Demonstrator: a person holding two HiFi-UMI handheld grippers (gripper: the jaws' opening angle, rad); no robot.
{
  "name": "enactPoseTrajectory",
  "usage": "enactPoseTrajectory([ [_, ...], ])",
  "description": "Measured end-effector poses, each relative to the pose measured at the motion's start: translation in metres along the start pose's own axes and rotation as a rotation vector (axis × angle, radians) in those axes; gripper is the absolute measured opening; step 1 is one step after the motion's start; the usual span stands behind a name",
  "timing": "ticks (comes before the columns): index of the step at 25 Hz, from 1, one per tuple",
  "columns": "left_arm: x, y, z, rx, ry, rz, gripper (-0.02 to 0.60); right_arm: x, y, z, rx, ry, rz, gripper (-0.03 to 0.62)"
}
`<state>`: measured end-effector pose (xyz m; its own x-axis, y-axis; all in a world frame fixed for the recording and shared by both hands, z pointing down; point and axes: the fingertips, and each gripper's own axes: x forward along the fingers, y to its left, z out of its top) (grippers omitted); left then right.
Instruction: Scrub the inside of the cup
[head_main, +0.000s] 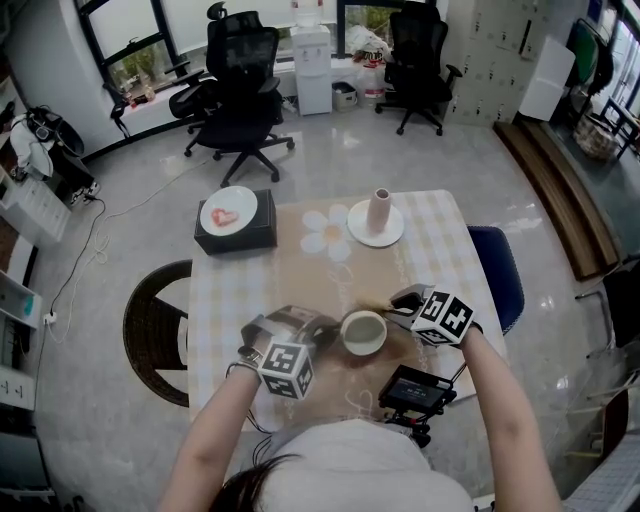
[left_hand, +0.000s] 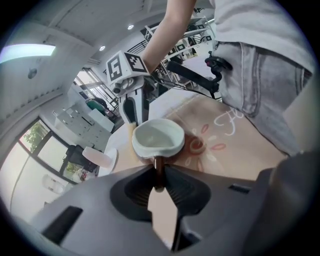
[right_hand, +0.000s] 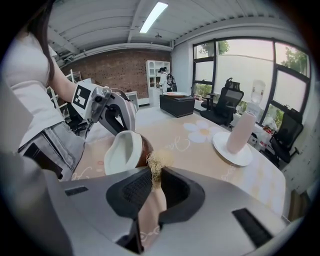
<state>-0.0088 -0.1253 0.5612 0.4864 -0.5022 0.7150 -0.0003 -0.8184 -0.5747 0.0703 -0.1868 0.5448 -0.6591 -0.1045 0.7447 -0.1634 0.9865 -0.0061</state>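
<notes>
Left gripper (left_hand: 159, 175), clamped on the brown handle (left_hand: 158, 163) of a white-lined ceramic cup (left_hand: 157, 137), steadies it at the near end of the checked table (head_main: 440, 250). Right gripper (right_hand: 156, 175), pinching a straw-coloured fibre scrubber (right_hand: 156, 161), hovers beside the rim, seemingly ready to scrub.

Your head camera looks steeply down on the worktop (head_main: 440, 250) from well above. Cameras on your left claw (head_main: 322, 336) and right claw (head_main: 394, 304) ride close behind their jaws, low over the worktop, facing each other across the cup (head_main: 363, 332); all three views share it.
</notes>
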Motion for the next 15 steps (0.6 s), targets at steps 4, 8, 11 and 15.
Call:
enactPoseTrajectory([
  [4,0.0,0.0,-0.001,0.017,0.005,0.006,0.069,-0.008,-0.004,0.007,-0.002,-0.054,-0.032,0.055],
  [8,-0.001,-0.001,0.0,0.024,0.008,0.007,0.069,-0.03,-0.005,0.032,-0.04,-0.152,-0.051,0.055],
  [11,0.0,-0.001,0.0,0.032,0.009,0.007,0.069,-0.04,0.002,0.044,-0.103,-0.169,-0.044,0.055],
  [15,0.001,0.0,0.001,0.04,0.014,0.008,0.069,-0.043,0.018,0.054,-0.202,-0.164,-0.009,0.055],
])
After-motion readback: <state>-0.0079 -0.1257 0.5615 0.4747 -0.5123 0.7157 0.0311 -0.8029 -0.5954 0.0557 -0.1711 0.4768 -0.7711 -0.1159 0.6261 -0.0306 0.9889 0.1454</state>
